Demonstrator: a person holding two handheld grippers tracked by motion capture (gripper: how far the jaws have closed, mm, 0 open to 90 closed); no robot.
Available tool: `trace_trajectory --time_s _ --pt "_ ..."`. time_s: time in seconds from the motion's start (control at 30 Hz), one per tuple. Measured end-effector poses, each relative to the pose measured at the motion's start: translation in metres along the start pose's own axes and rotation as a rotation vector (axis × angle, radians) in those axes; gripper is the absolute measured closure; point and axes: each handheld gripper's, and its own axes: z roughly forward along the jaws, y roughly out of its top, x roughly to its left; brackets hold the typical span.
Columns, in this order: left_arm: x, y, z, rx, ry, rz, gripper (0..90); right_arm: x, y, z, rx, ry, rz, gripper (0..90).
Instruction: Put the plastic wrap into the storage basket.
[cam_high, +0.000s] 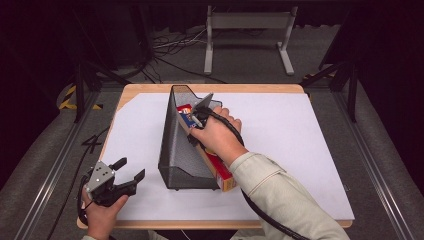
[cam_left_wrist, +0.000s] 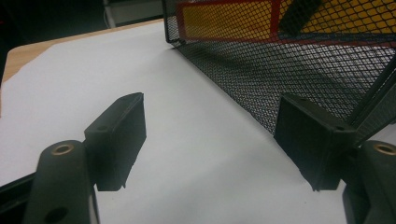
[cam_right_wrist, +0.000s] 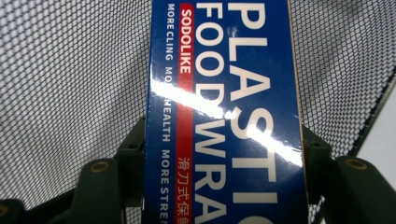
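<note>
In the right gripper view the two black jaws stand at the bottom of the frame, one on each long side of a blue plastic food wrap box (cam_right_wrist: 224, 112), clamped against it; the box runs up the middle of the frame between them, with black mesh behind it. In the high view the right gripper (cam_high: 196, 119) sits at frame centre, holding the box (cam_high: 220, 170) slanted inside the black mesh file holder (cam_high: 175, 150), its lower end sticking out of the open front. The left gripper (cam_high: 131, 170) rests at lower left on the white sheet (cam_high: 300, 150) covering the tabletop (cam_high: 150, 89), jaws apart with nothing between them, near the holder.
</note>
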Motion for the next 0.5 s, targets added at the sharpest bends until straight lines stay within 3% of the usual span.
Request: trace_trajectory --time_s 0.1,0.23,0.3,0.33,0.37,0.5 --pt "0.000 0.000 0.000 0.001 0.002 0.000 25.8 -0.002 0.001 0.004 0.028 0.013 -0.008 38.9" --pt "-0.001 0.001 0.002 0.003 -0.003 0.001 25.8 -0.005 0.001 0.005 0.014 0.031 -0.041 35.6" --pt "-0.001 0.001 0.004 0.003 -0.006 0.001 25.8 -0.009 -0.001 0.001 -0.036 0.054 -0.051 27.1" --pt "-0.001 0.001 0.004 0.004 -0.007 0.000 25.8 -0.012 -0.002 -0.004 -0.112 0.072 -0.054 21.6" --pt "-0.001 0.001 0.004 0.004 -0.007 -0.001 25.8 -0.014 -0.004 -0.009 -0.141 0.085 -0.068 20.1" --pt "-0.002 0.001 0.005 0.009 -0.010 0.005 25.8 -0.021 -0.013 -0.026 -0.200 0.142 -0.088 18.8"
